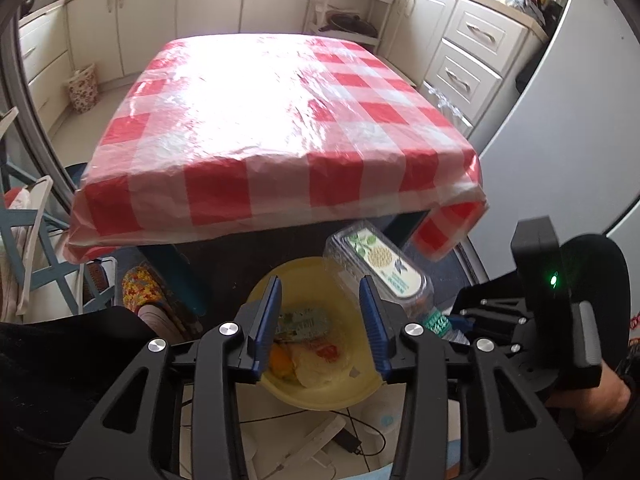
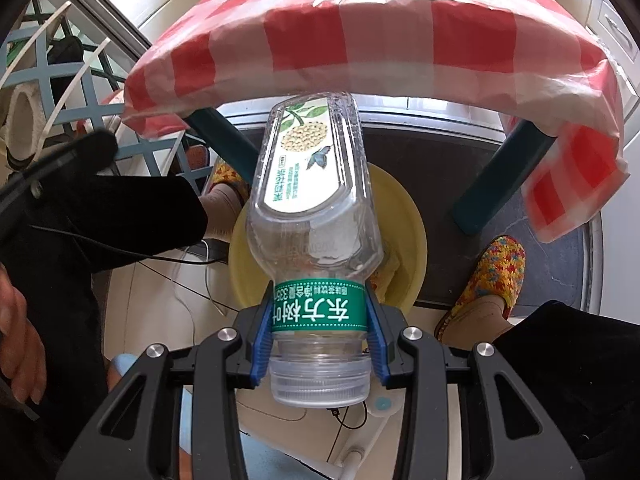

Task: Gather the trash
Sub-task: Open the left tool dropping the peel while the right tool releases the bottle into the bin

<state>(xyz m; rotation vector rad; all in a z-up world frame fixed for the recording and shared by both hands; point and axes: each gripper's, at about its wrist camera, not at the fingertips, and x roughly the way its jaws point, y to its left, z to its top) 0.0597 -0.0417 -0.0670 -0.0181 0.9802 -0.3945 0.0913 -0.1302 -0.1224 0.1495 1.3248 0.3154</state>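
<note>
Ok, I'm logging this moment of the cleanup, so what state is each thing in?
Left gripper: open, holding nothing, above the basin.
Right gripper: shut on the bottle's neck.
Bottle: empty, capped, held over the basin.
Yellow basin: on the floor, already holding trash.
Table: covered by a checked cloth.

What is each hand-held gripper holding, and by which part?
The right hand-held gripper grips an empty clear plastic bottle by its green-labelled neck, just above the cap. The left hand-held gripper holds nothing, open above the yellow basin.
</note>
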